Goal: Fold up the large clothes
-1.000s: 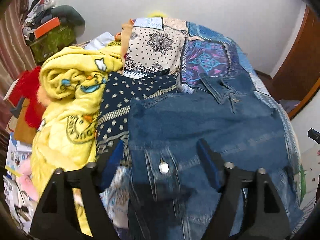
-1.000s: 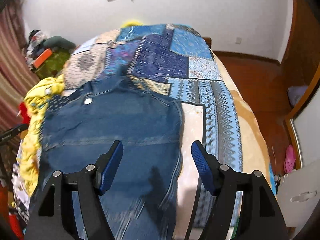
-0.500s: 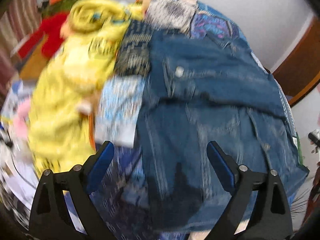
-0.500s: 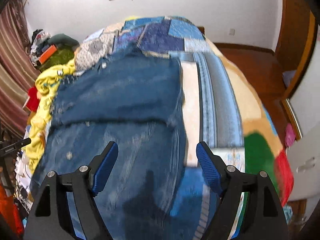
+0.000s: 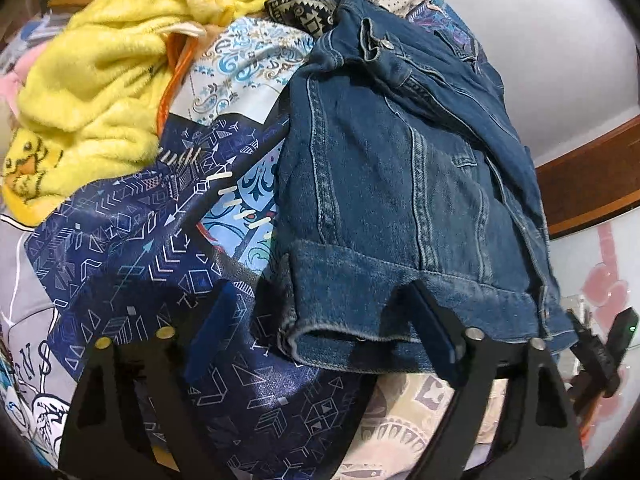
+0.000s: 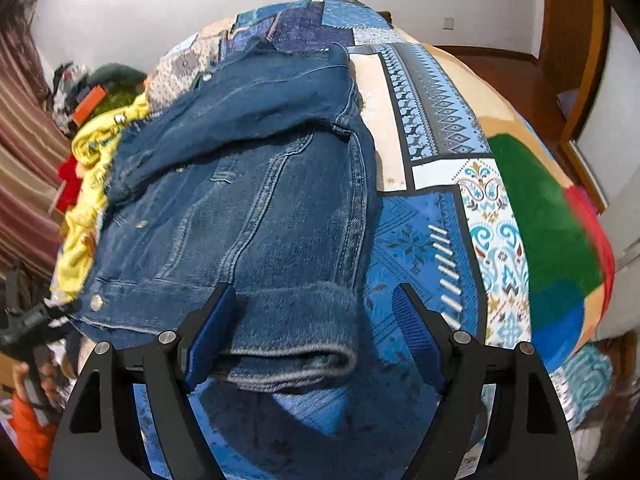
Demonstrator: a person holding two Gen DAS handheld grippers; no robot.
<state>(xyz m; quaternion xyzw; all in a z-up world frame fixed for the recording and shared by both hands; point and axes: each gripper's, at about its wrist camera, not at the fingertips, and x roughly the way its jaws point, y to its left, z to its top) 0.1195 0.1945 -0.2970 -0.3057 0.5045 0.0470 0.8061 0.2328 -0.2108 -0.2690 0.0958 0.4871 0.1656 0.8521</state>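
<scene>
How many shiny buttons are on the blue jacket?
3 show on the denim jacket: a collar button, a mid-front button and a hem button. Folds may hide more.

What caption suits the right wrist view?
Open right gripper at the hem of a partly folded denim jacket on a patchwork bedspread.

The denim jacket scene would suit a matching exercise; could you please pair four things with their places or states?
Things:
1. denim jacket
2. yellow fleece blanket
3. left gripper
4. green patch of the bedspread

Descriptions:
A. open, at the jacket's hem
B. heaped to the jacket's left
C. partly folded on the patchwork bedspread
D. to the jacket's right

Pairs: 1-C, 2-B, 3-A, 4-D
</scene>
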